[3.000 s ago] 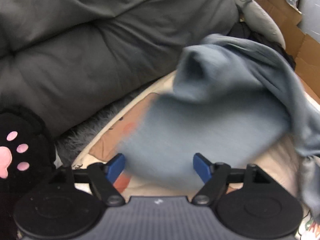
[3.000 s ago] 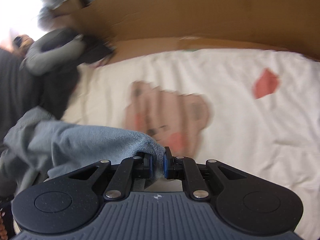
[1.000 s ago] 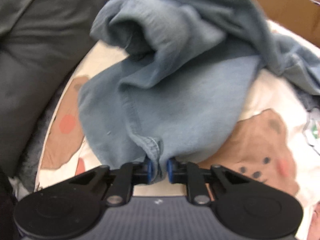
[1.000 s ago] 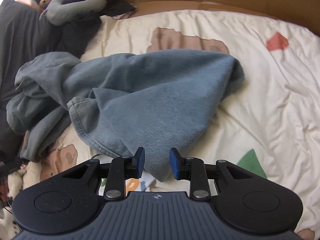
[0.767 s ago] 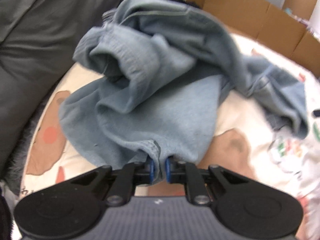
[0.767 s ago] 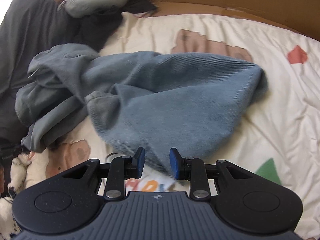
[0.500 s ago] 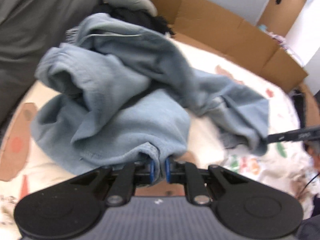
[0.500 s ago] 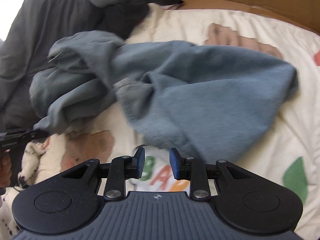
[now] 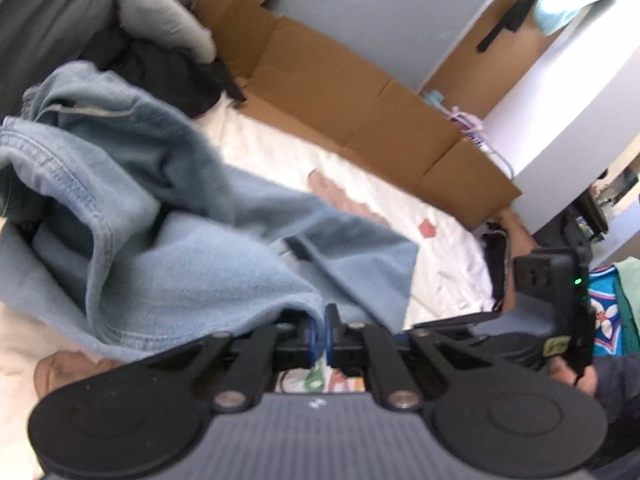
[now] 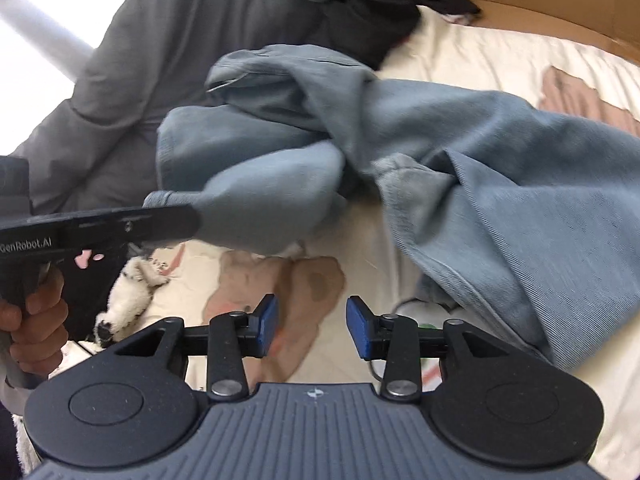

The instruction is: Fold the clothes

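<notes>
A crumpled light-blue denim garment lies on a cream printed bedsheet. My left gripper is shut on a hem of the garment and holds that edge lifted. In the right wrist view the garment spreads across the upper right, and the left gripper shows at the left, pinching a bunched corner. My right gripper is open and empty, low over the sheet, just left of the garment's near edge. The right gripper's body shows at the right of the left wrist view.
A dark grey duvet and a pile of dark clothes lie at the bed's far side. Cardboard panels line the bed's edge. A black-and-white plush toy lies at the near left.
My left gripper closed on the hem, then lifted and carried it to the right. My right gripper let go of the garment, stayed open, and shifted left off the denim.
</notes>
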